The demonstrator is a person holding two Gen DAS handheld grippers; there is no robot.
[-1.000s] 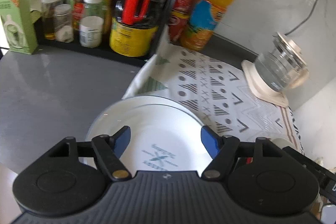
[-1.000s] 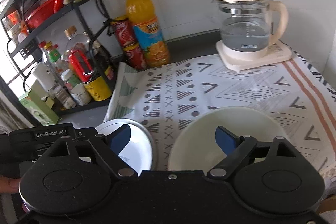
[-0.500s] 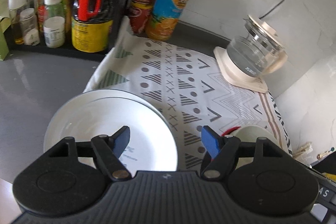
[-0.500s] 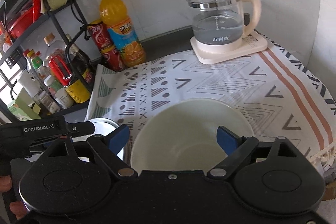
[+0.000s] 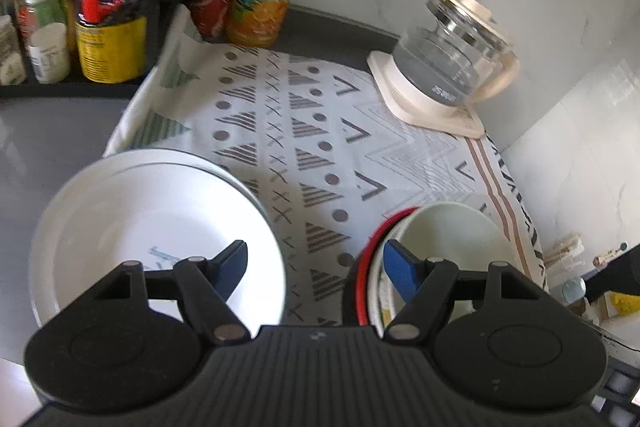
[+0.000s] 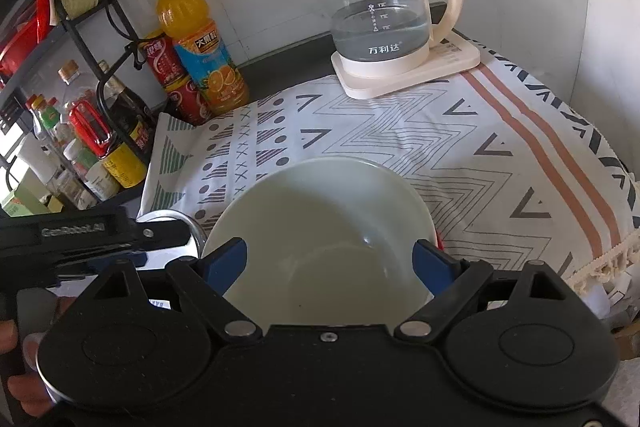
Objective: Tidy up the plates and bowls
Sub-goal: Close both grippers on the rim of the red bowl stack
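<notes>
A white plate (image 5: 152, 223) lies at the cloth's left edge, partly on the grey counter. To its right a pale bowl (image 5: 452, 239) is nested in a red-rimmed bowl (image 5: 362, 267). My left gripper (image 5: 316, 263) hangs open above the gap between them, one finger over the plate and one over the bowl's rim, holding nothing. In the right wrist view the pale bowl (image 6: 328, 219) fills the space in front of my right gripper (image 6: 328, 259). That gripper is wide open, its fingers level with the bowl's two sides, with no grip to be seen. Only a sliver of the plate (image 6: 176, 217) shows there.
A glass kettle (image 6: 380, 11) on its cream base stands at the back right of the patterned cloth (image 6: 460, 147). An orange drink bottle (image 6: 200, 47) and red cans (image 6: 168, 71) stand at the back. A black rack (image 5: 108, 39) of bottles lines the left. A hand (image 6: 12, 339) holds the left gripper.
My left gripper moved right, from over the plate's middle to between plate and bowl. My right gripper came closer to the pale bowl, which now looks larger. Neither pair of jaws changed.
</notes>
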